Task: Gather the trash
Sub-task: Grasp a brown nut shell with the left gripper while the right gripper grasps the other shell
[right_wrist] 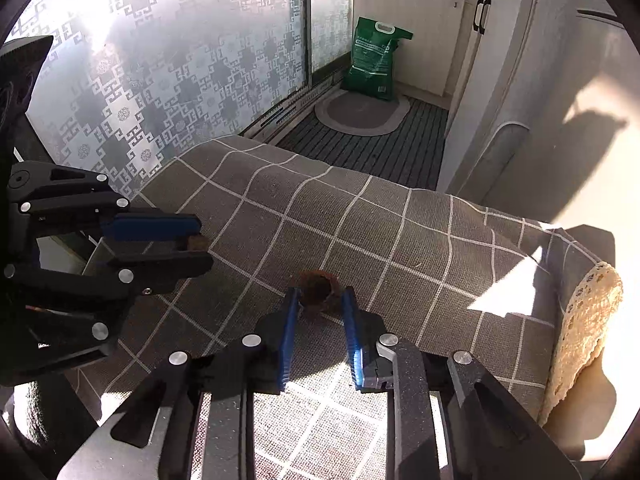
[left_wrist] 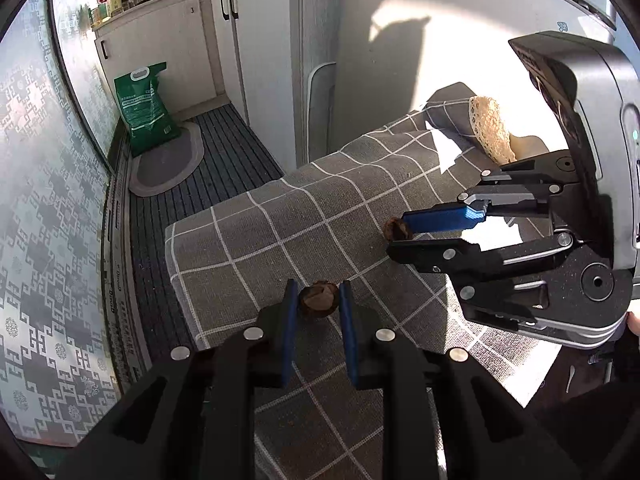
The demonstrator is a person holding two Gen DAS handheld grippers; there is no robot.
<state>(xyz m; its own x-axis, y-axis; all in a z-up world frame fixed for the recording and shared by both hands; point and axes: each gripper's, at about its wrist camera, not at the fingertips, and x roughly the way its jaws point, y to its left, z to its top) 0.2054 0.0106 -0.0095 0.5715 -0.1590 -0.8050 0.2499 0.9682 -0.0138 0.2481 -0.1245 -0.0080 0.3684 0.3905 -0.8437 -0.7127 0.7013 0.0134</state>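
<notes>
My left gripper (left_wrist: 319, 300) is shut on a brown nut shell (left_wrist: 318, 299), held between its blue pads just above the grey checked tablecloth (left_wrist: 280, 224). It also shows in the right wrist view (right_wrist: 198, 245), with that shell (right_wrist: 197, 243) at its tips. My right gripper (right_wrist: 320, 298) is shut on a second brown shell (right_wrist: 319, 290) over the cloth (right_wrist: 360, 220). In the left wrist view the right gripper (left_wrist: 394, 234) holds this shell (left_wrist: 396, 230) at its tips.
A cream lace doily (left_wrist: 490, 128) hangs over the table's far right end (right_wrist: 584, 336). A green sack (left_wrist: 146, 108) and an oval mat (left_wrist: 168, 160) lie on the floor by white cabinets (left_wrist: 224, 40). A patterned glass door (right_wrist: 160, 72) runs along the left.
</notes>
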